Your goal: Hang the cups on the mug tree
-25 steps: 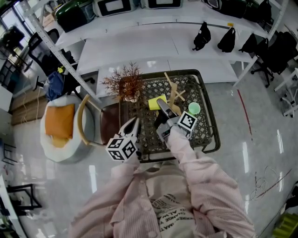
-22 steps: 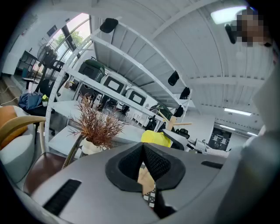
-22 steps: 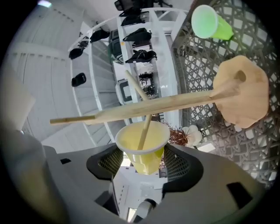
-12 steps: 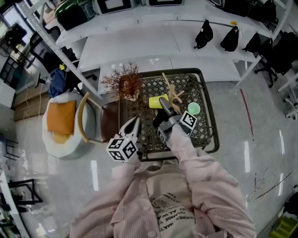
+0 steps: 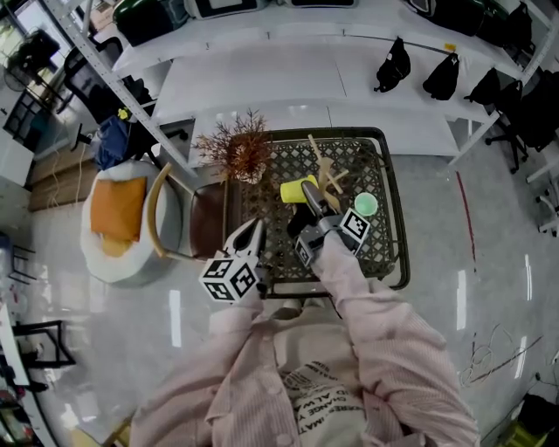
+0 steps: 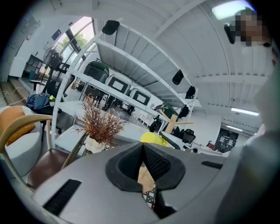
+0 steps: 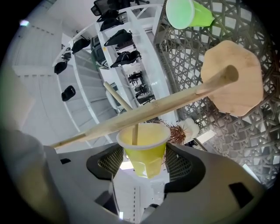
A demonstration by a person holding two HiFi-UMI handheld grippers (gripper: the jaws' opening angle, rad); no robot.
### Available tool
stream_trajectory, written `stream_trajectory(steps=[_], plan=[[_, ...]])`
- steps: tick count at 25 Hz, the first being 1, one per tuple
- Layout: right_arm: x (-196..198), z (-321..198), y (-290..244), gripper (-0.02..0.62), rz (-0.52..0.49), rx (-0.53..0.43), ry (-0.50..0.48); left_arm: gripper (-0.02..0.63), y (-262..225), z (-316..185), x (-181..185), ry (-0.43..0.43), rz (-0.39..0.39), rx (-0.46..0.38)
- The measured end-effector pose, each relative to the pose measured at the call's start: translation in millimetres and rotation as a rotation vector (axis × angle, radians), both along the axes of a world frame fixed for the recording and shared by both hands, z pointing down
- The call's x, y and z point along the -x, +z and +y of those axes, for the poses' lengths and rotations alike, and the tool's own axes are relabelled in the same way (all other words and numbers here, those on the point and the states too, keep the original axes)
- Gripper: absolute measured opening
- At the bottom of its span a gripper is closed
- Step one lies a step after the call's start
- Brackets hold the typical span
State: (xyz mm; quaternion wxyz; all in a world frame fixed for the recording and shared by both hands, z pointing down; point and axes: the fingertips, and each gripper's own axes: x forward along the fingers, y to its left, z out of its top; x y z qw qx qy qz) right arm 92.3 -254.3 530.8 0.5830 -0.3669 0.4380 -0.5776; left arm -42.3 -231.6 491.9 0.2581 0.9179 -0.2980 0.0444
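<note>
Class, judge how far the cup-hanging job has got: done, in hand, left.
Done: no cup hangs on the mug tree yet. In hand: the right gripper holds the yellow cup with a peg poking into its mouth. Left: the green cup, on the mesh table.

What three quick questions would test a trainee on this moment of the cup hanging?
1. What does the right gripper hold? A) a red mug B) the yellow cup C) nothing
2. True or false: the green cup sits on the wire mesh table, not on the mug tree.
3. Fill in: the left gripper is ___ and empty.
Key: 1 B; 2 true; 3 shut.
</note>
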Motion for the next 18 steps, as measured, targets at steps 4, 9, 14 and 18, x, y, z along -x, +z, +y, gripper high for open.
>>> stream_trajectory(steps=[4,9,14,18], plan=[[-3,1,0,0.282,0.008,-0.002,0.009,-0.002,0,2,1,-0.017,-0.004,0.001],[-1,3,-5,0.307,0.069,-0.006,-0.003,-0.002,-1,7,3,-0.038,-0.005,0.006],[9,13,-5,0.313,0.092,-0.002,-0.042,-0.002,-3,16,4,-0.059,0.003,0.009],[19,23,-5,0.313,0.102,-0.003,-0.077,-0.002,-3,25,5,-0.070,0.002,0.013]])
